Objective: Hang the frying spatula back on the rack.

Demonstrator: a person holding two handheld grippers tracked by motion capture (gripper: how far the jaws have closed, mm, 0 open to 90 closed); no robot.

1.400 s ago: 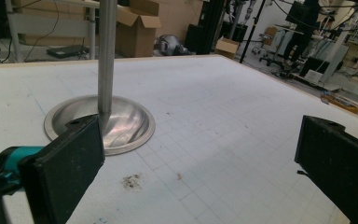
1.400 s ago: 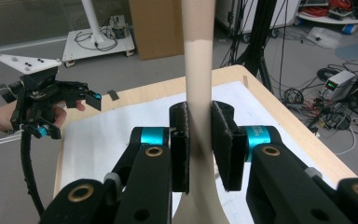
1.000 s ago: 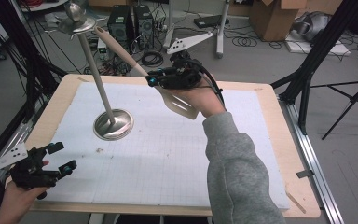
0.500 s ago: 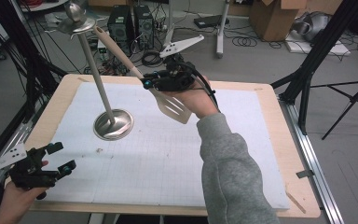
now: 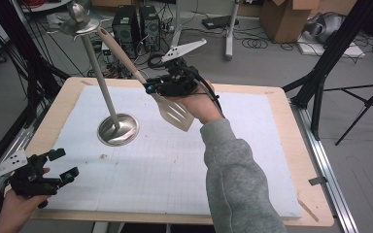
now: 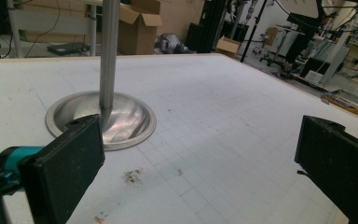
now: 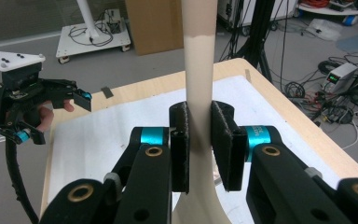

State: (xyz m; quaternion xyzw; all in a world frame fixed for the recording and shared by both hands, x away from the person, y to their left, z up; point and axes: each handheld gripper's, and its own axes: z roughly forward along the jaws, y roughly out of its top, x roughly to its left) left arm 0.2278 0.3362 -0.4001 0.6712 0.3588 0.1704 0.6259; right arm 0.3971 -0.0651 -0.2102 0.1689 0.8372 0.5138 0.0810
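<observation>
Spatula point(image 5: 175, 112): one, beige, slotted blade, held up in the air above the white mat point(image 5: 252, 165), to the right of the metal stand's base point(image 5: 118, 129) and clear of it. Handle slants up and left toward the stand's top disc point(image 5: 79, 22); whether the handle end touches the disc, cannot tell.

Near to far from the person's edge of the table. One left gripper point(image 5: 53, 170) at the near left corner, low beside the mat, near side of the stand's base, well apart from the spatula. Its jaws stand wide with nothing between them; in the left gripper view the two black pads point(image 6: 65, 172) flank bare mat, and the base and pole point(image 6: 109, 51) sit ahead.

Next, one grey sleeve point(image 5: 238, 179) crossing the mat from the bottom edge. One right gripper point(image 5: 167, 87) above the mat, right of the pole, clamped narrow on the spatula's neck just above the blade; in the right gripper view both pads point(image 7: 179, 144) press the beige handle point(image 7: 199, 74) from either side.

One stand: round base on the mat, one thin pole tilted up and left, one disc on top.

Beyond the table: black computer boxes point(image 5: 136, 26), cables on the floor, cardboard boxes point(image 5: 284, 17), and a black tripod leg point(image 5: 364, 111) right of the table. The pole stands between the spatula's handle and the left table edge.
</observation>
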